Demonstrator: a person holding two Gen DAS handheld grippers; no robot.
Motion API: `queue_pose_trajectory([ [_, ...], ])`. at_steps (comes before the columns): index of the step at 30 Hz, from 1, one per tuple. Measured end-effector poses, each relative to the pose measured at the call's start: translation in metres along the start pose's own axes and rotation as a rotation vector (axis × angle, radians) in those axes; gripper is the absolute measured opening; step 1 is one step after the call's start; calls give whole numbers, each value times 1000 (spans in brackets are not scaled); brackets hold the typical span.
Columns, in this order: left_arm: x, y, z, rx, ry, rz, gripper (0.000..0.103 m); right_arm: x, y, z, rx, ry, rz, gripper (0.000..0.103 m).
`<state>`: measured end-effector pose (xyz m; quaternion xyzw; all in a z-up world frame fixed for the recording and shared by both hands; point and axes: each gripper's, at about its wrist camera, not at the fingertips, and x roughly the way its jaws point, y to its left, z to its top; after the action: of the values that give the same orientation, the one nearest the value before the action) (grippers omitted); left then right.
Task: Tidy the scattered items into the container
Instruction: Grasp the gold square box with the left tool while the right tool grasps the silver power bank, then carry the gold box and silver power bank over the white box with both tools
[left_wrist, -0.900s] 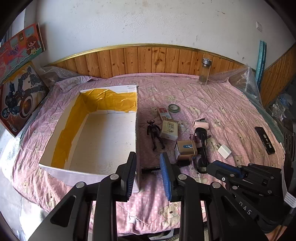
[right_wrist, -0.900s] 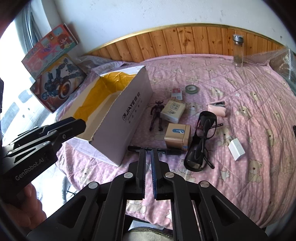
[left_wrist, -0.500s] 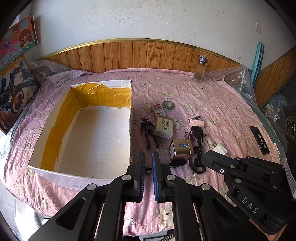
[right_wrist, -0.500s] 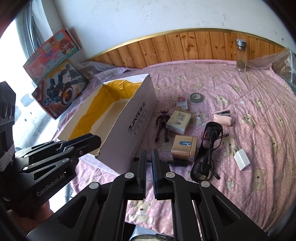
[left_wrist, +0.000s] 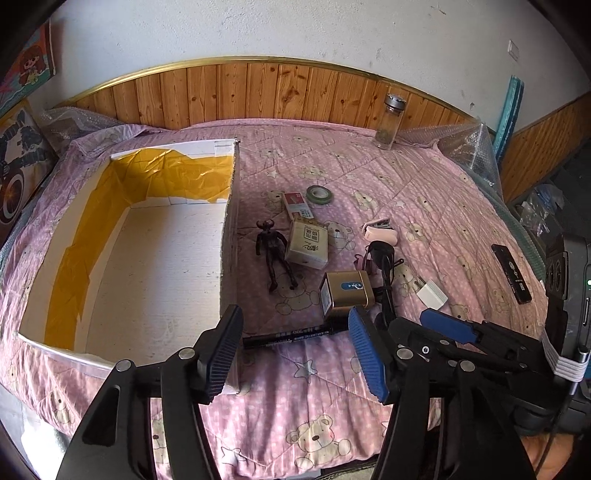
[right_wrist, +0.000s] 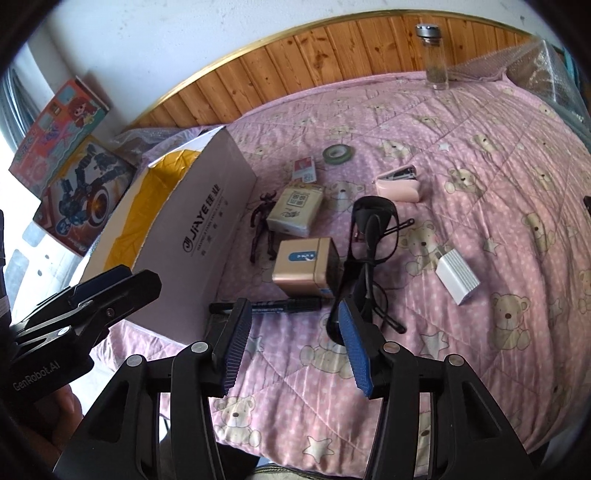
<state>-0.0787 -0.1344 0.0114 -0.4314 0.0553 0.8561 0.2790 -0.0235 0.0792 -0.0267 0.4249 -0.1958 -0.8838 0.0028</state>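
left gripper (left_wrist: 295, 349): fingers wide apart, empty, above black marker (left_wrist: 286, 336)
right gripper (right_wrist: 293, 345): fingers wide apart, empty, just short of marker
marker: lies on bed (right_wrist: 480, 155), beside white box (left_wrist: 155, 258), touching gold tin (right_wrist: 304, 266)
box: open, nothing inside

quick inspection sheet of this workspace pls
surface: pink bear-print quilt
job's things: empty cardboard box; beside it marker, gold tin, horned figurine, tissue pack, sunglasses, stapler, tape roll, white charger, card pack, black remote
clutter: glass bottle
grippers: left gripper and right gripper open, empty
cables: nothing seen
surroundings: wood panelling, toy boxes
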Motion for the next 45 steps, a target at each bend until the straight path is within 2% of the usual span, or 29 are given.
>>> queue_pose_trajectory([
  [5, 19, -10, 1, -5, 40, -49, 65, -5, -29, 2, 9, -16, -83, 53],
  [7, 29, -17, 1, -8, 58, -83, 70, -5, -44, 3, 26, -14, -111, 53],
  [11, 52, -33, 0, 0, 101, -114, 70, 0, -70, 4, 58, 8, -144, 53],
  [16, 85, -43, 7, -2, 137, -102, 70, 4, -92, 8, 63, 1, -206, 53],
  [22, 129, -48, 10, -16, 179, -61, 70, 31, -104, 13, -33, 58, -272, 53],
  [24, 140, -49, 8, -13, 190, -46, 70, 41, -107, 13, -55, 79, -256, 53],
  [26, 148, -49, 6, -10, 196, -44, 63, 49, -107, 14, -76, 84, -248, 46],
  [27, 150, -48, 5, -7, 199, -47, 55, 53, -107, 14, -86, 90, -249, 28],
  [28, 151, -48, 4, -1, 195, -40, 53, 57, -107, 15, -90, 97, -248, 22],
  [36, 143, -45, 8, 2, 161, -52, 52, 44, -112, 17, -17, 62, -184, 22],
  [45, 105, -32, 24, -60, 96, -96, 52, 13, -89, 24, 7, 3, -121, 22],
])
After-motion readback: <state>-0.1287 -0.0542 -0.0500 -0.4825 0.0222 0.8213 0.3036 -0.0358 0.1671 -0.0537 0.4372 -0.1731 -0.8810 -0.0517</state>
